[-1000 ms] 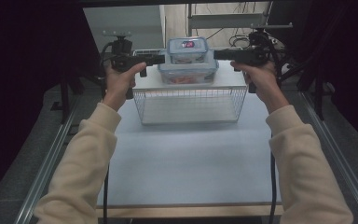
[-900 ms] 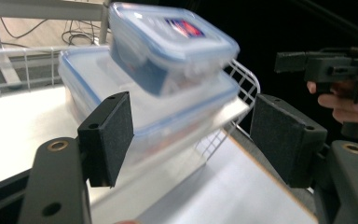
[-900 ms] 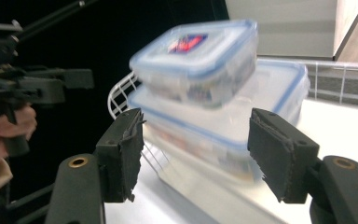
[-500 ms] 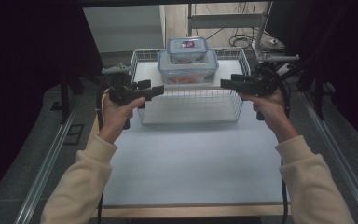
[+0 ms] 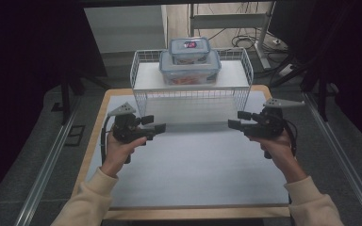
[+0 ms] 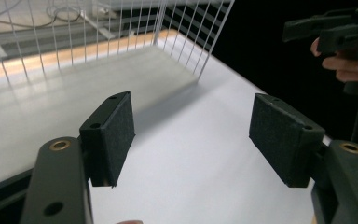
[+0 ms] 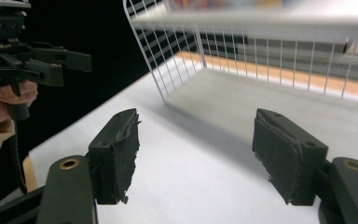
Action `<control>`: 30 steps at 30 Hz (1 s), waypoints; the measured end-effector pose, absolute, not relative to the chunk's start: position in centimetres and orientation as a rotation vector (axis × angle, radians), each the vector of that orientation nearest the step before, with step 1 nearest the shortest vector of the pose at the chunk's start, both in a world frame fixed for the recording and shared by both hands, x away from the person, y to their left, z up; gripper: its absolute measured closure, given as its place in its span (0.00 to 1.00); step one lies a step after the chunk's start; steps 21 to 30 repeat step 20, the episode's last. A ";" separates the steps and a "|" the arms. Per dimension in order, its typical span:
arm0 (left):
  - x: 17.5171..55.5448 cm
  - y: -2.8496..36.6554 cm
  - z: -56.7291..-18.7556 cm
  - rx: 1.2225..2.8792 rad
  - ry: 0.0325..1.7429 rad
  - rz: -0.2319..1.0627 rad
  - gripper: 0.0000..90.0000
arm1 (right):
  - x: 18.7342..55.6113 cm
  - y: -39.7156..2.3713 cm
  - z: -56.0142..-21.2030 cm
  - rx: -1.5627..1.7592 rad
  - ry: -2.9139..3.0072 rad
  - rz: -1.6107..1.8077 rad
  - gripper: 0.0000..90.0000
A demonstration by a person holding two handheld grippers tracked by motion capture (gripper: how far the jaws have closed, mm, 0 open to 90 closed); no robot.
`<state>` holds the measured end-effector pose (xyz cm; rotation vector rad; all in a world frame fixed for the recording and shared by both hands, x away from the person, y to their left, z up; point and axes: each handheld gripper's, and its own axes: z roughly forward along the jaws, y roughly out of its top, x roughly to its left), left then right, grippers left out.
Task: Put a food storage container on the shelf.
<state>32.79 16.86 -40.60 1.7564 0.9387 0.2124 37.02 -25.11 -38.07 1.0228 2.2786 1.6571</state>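
Note:
Two clear lidded food boxes are stacked on a white wire rack point(image 5: 146, 82) at the table's far side: a small box point(image 5: 189, 49) on a larger box point(image 5: 189, 69). My left gripper point(image 5: 156, 128) hovers over the white table mat at the left, pointing right, open and empty; its pads point(image 6: 116, 128) stand wide apart. My right gripper point(image 5: 233, 121) hovers at the right, pointing left, open and empty; its worn pads point(image 7: 121, 149) are spread. Both sit in front of the rack, apart from it. The right gripper point(image 6: 307, 30) also shows in the left gripper view, the left gripper point(image 7: 70, 63) in the right gripper view.
The white mat point(image 5: 193, 165) lies on a wooden table with rails along both sides. The wire rack point(image 7: 177, 51) stands on legs with open space beneath its shelf. Cables and a desk frame point(image 5: 245, 23) lie beyond the table.
Both hands have drawn back toward the near side and lower, away from the boxes on the rack. The boxes stay stacked on the rack.

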 end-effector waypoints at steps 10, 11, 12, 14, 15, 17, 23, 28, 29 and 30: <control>31.2 17.0 -44.8 1.792 0.987 0.149 0.34 | 35.3 -25.9 -43.5 1.099 2.334 1.625 0.33; 31.2 17.0 -45.0 1.793 0.989 0.152 0.34 | 35.3 -25.9 -43.8 1.104 2.335 1.622 0.33; 31.2 17.0 -45.1 1.797 0.990 0.150 0.34 | 35.3 -25.9 -43.9 1.102 2.336 1.621 0.33; 31.2 16.9 -45.3 1.797 0.992 0.150 0.34 | 35.3 -25.8 -44.0 1.106 2.336 1.620 0.31; 31.2 16.9 -45.3 1.796 0.994 0.146 0.33 | 35.3 -25.8 -44.0 1.098 2.331 1.621 0.30; 31.2 17.0 -45.5 1.801 0.998 0.151 0.33 | 35.2 -25.7 -44.1 1.081 2.325 1.615 0.28; 31.2 17.2 -45.8 1.799 1.004 0.147 0.33 | 35.1 -25.7 -44.3 1.079 2.323 1.607 0.26; 31.2 17.2 -45.8 1.799 1.004 0.147 0.33 | 35.1 -25.7 -44.3 1.079 2.323 1.607 0.26; 31.2 17.2 -45.8 1.799 1.004 0.147 0.33 | 35.1 -25.7 -44.3 1.079 2.323 1.607 0.26; 31.2 17.2 -45.8 1.799 1.004 0.147 0.33 | 35.1 -25.7 -44.3 1.079 2.323 1.607 0.26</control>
